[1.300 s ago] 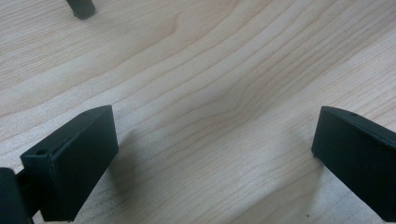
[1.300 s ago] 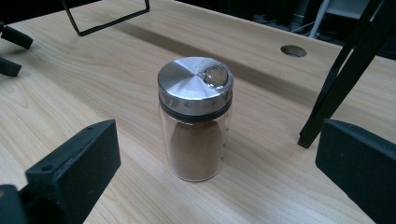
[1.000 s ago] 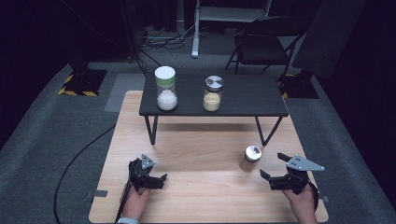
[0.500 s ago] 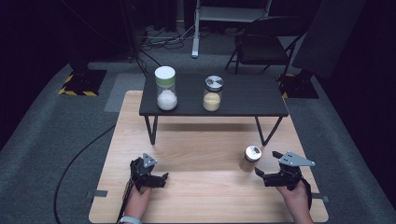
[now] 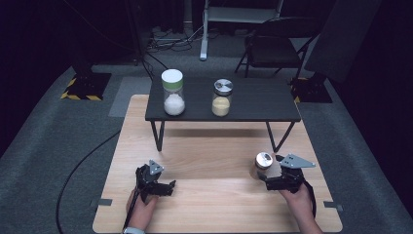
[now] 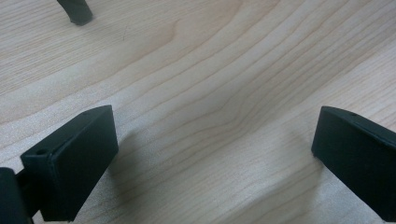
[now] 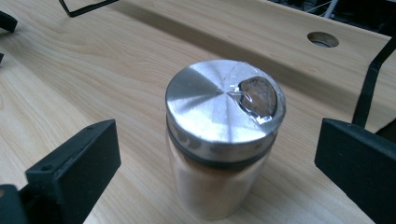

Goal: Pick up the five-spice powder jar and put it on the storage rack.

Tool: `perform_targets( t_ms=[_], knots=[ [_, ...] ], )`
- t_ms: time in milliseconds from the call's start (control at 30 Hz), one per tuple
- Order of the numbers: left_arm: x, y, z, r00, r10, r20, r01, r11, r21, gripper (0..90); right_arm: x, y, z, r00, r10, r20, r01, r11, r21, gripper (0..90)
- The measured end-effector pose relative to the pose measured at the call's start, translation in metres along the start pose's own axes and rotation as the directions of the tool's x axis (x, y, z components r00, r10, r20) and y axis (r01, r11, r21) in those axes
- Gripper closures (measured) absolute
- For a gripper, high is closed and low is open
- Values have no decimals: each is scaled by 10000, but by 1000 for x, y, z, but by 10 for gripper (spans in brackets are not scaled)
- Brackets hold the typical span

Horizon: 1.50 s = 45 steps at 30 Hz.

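while my right tongs [image 7: 217,163] stood wide open, one jaw on either side of the small steel-lidded jar [image 7: 223,135] and touching it on neither, the jar sat upright on the wooden bench [image 5: 214,204], in front of the black shelf [image 5: 253,105] and just beside its right front leg. my left tongs [image 6: 212,161] were also spread wide over bare wood, well apart from the jar, holding nothing. two taller jars, a white-lidded jar [image 5: 173,92] and a silver-lidded jar [image 5: 222,97], stood on the shelf behind the small jar. i judged the step to be a grasp on the small jar. to do it well, i reckoned i should drop the jaws below the lid onto the glass body, centre them, close evenly, and keep the jar level, since its smooth wall could slip or tip.
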State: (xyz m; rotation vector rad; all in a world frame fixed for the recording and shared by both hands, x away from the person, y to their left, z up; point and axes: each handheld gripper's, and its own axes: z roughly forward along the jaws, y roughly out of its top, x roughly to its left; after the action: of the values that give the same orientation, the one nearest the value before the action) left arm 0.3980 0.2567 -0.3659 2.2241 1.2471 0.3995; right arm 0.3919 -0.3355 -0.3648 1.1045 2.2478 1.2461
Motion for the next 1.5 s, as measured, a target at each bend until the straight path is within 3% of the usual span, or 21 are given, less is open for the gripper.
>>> perform_targets(
  t_ms=[167,367,567,700,833,900,1500],
  knots=[
    [-2,1,1,10000,-66,-65,66,10000,-4,3,-7,0,10,9996,277,-114,-276,9996,61,13],
    [-5,1,1,9997,-172,-162,172,9999,-14,3,-8,0,19,9998,206,-80,-206,9998,69,43],
    [-5,1,1,9996,-195,-188,195,9998,-16,3,-7,4,31,10000,-21,28,20,9990,445,147],
    [-5,0,1,9996,-208,-186,208,9998,-17,3,-11,3,36,9999,142,-92,-136,9982,588,178],
    [-5,0,1,9996,-207,-190,207,9998,-13,3,-11,4,37,9996,47,-283,-32,9987,512,298],
    [-5,0,1,9996,-217,-187,217,9998,-8,3,-7,6,38,9998,-104,-161,113,9982,581,299],
    [-5,0,1,9996,-217,-185,216,9998,-7,3,-7,8,37,9999,12,-121,-4,9979,651,300]
  ],
)
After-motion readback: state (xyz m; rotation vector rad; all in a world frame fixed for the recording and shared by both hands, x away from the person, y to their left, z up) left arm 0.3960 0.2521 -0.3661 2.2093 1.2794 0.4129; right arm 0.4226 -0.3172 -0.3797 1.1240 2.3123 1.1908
